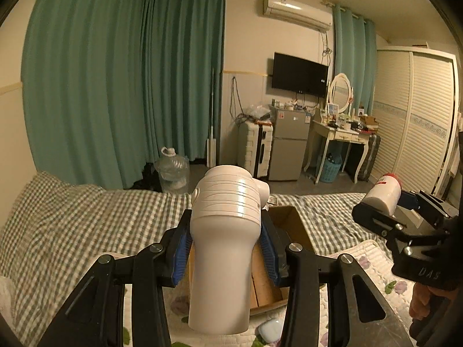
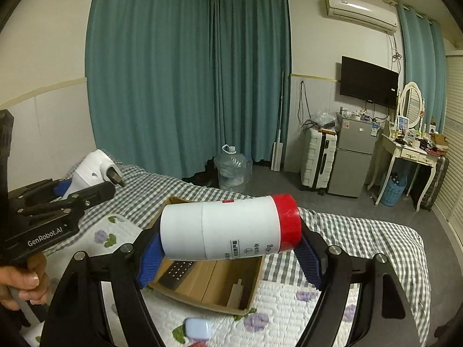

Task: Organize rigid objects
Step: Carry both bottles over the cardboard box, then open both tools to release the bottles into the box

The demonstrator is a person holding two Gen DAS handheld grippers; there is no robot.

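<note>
My left gripper [image 1: 225, 248] is shut on a white hair dryer [image 1: 224, 225], its blue pads pressing the body from both sides, handle toward the camera. In the right wrist view the same dryer [image 2: 92, 167] shows at the left, with the left gripper [image 2: 66, 193] around it. My right gripper [image 2: 228, 254] is shut on a white canister with a red cap [image 2: 231, 227], held sideways end to end above an open cardboard box [image 2: 251, 286]. The canister [image 1: 382, 195] also shows at the right in the left wrist view. Inside the box lie a black remote [image 2: 178, 271] and a small pale item [image 2: 235, 290].
The box rests on a bed with a checked sheet [image 2: 347, 240] and a floral quilt [image 2: 289, 312]. A pale blue case [image 2: 198, 328] lies on the quilt in front of the box. Beyond the bed stand a water jug [image 2: 231, 167], a suitcase [image 2: 317, 159], a small fridge [image 2: 351, 159] and a dressing table [image 2: 405, 156].
</note>
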